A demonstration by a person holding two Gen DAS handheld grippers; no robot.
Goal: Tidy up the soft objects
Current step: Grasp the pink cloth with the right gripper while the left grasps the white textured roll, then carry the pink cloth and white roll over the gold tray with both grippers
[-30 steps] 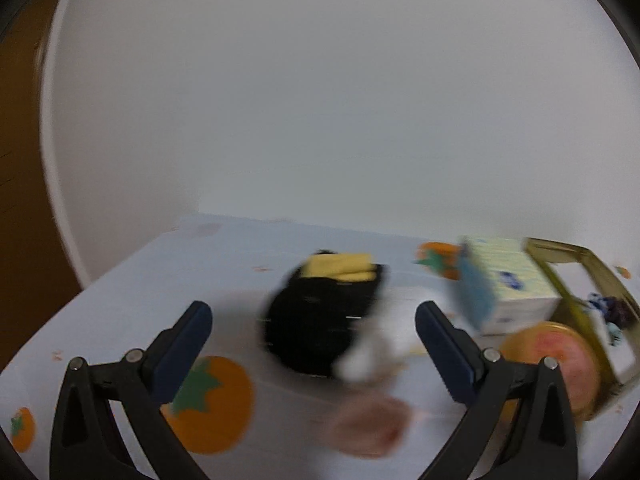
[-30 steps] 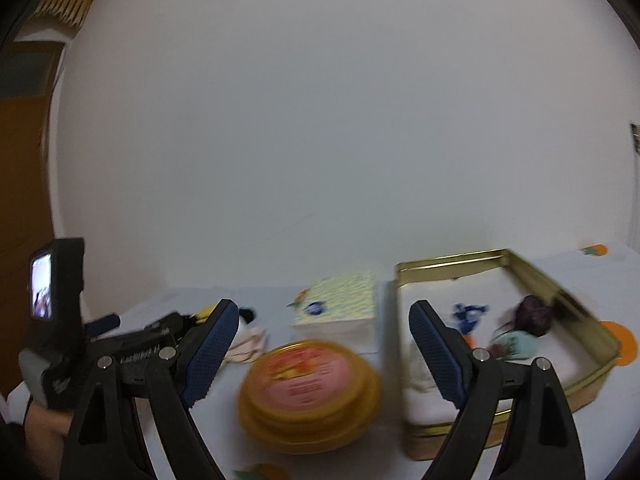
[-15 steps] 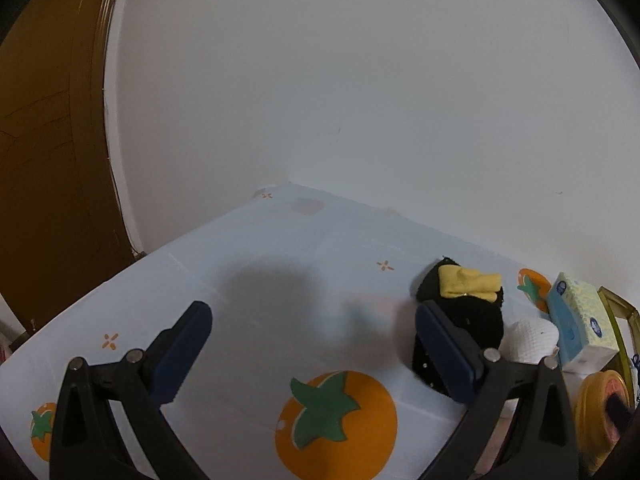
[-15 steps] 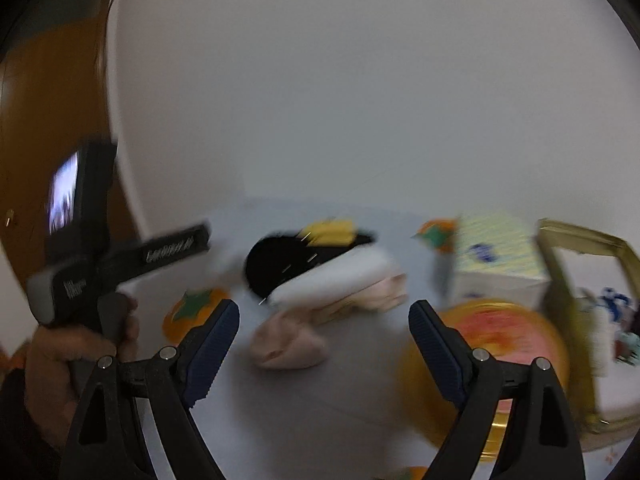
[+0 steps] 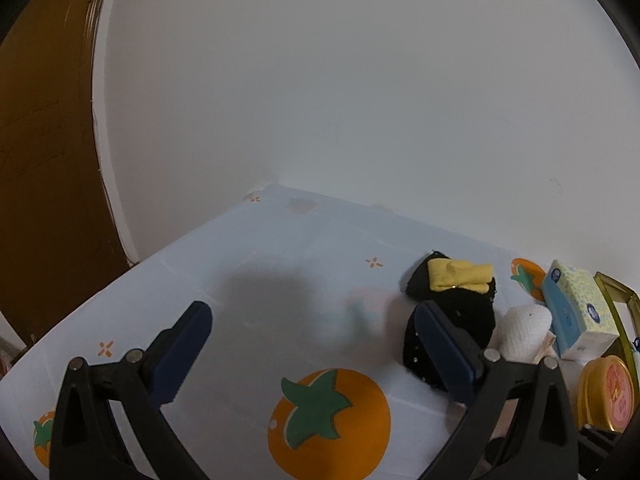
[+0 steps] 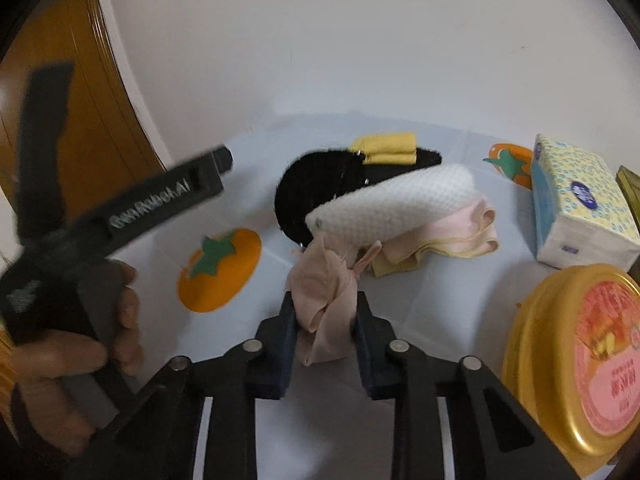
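In the right wrist view my right gripper [image 6: 325,305] has a crumpled pink cloth [image 6: 322,280] between its pads; the jaws are closing and press on it. Just behind lies a pile: a white waffle towel [image 6: 396,204] over a pale pink and yellow cloth [image 6: 452,238], a black fuzzy cloth [image 6: 316,184] and a folded yellow cloth [image 6: 386,146]. My left gripper [image 5: 310,312] stands open over bare tablecloth, left of the black fuzzy cloth [image 5: 452,320] and the yellow cloth [image 5: 460,274]. A hand [image 6: 80,344] holds that gripper at the left of the right wrist view.
A tissue box [image 6: 580,200] stands to the right of the pile and a round gold tin [image 6: 576,360] sits in front of it. A gold tray's rim [image 5: 616,292] shows at the far right. The tablecloth [image 5: 240,272] bears orange fruit prints; a white wall stands behind.
My right gripper swung left from the tin and tray to the cloth pile, dipped down and closed on the pink cloth. My left gripper swung left off the pile and stayed open.
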